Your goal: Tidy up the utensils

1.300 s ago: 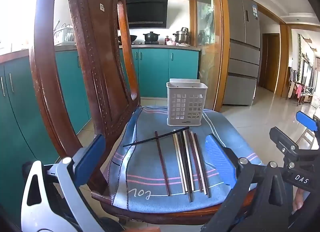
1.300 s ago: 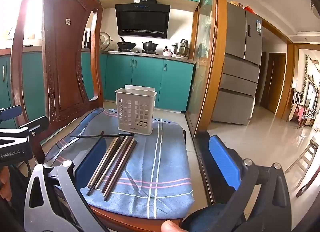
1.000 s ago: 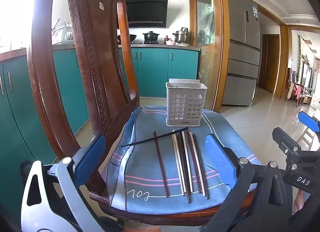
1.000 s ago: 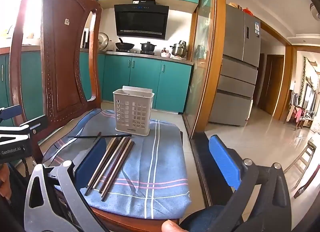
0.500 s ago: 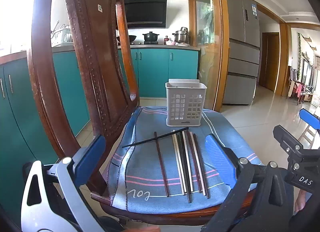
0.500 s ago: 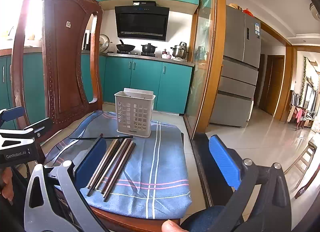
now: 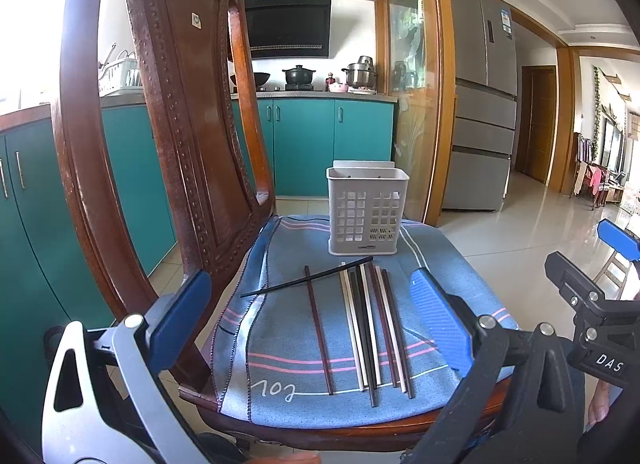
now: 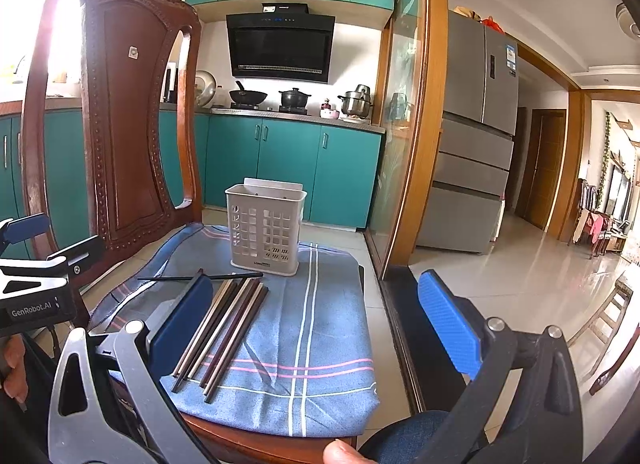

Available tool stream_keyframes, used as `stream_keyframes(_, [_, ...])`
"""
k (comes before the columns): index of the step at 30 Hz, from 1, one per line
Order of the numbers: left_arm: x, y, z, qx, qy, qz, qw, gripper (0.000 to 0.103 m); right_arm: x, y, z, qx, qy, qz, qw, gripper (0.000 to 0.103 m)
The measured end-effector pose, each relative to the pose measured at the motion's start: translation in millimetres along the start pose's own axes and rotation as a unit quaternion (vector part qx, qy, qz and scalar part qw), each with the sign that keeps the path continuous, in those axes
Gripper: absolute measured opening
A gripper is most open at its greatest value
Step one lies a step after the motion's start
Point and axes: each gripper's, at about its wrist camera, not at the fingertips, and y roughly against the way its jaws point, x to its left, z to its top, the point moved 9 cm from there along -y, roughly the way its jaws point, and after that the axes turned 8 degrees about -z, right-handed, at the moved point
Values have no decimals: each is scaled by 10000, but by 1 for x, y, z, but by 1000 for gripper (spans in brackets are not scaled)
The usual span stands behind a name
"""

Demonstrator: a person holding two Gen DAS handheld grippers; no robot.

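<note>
"DAS" on right gripper (image 7: pixel 608 360), "GenRobot.AI" on left gripper (image 8: pixel 32 310)

On the chair seat lies a cloth (image 7: pixel 280 344). At its far end stands the basket (image 7: pixel 366 215). Before the basket, the chopsticks (image 7: pixel 372 324) lie side by side on the cloth; one chopstick (image 7: pixel 308 282) lies across their far ends.

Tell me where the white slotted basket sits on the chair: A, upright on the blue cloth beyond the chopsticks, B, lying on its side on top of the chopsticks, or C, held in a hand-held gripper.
A: the white slotted basket stands upright on the blue cloth, beyond the far ends of the chopsticks, with both grippers open and empty.
</note>
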Motion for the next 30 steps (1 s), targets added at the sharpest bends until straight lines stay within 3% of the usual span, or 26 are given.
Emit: stream_keyframes(30, [1, 0, -2, 22, 27, -7, 10000, 99, 4, -1, 3, 24, 61, 7, 10000, 100])
